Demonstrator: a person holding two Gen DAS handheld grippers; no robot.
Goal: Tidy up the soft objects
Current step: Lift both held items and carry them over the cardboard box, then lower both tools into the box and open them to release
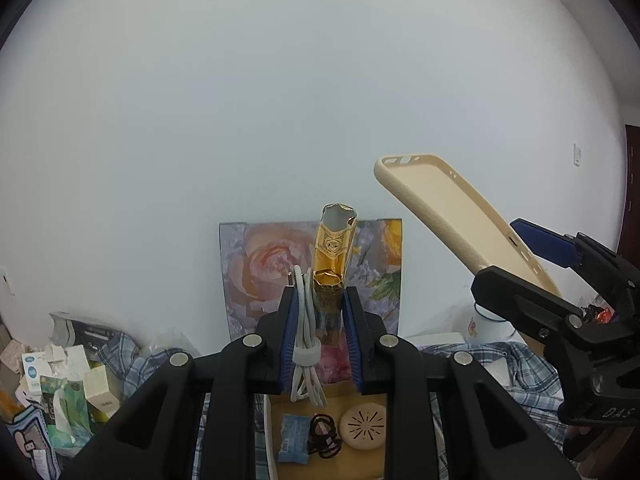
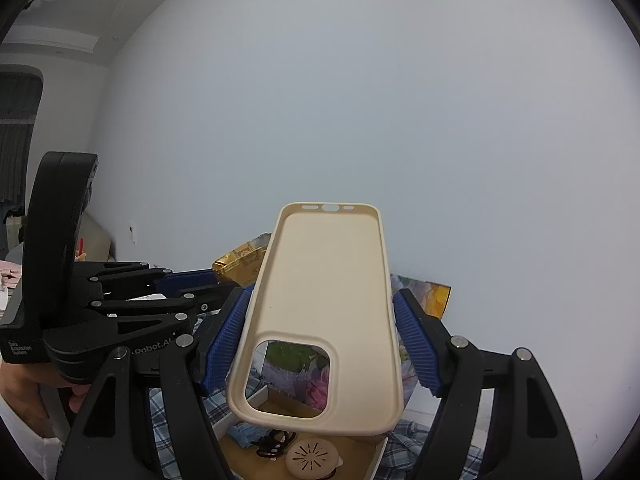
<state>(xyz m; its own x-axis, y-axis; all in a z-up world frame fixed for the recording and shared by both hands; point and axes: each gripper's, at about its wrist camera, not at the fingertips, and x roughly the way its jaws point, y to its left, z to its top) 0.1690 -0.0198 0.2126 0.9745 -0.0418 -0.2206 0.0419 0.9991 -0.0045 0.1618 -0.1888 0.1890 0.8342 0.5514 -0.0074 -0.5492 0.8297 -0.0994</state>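
A plain white wall (image 1: 280, 100) fills the room. Small boxes (image 1: 60, 376) clutter the far left on a plaid cloth (image 1: 516, 364). The left gripper (image 1: 318, 320) is clamped on a coiled cable (image 1: 305, 344) and gold wrapper (image 1: 334, 256) above an open cardboard box (image 1: 348, 458). The right gripper (image 2: 320, 344) grips a beige phone case (image 2: 328, 304) aloft.

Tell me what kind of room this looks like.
Probably a lived-in room at home, maybe a bedroom: a plaid cloth, a floral picture against a plain wall, and piled boxes.
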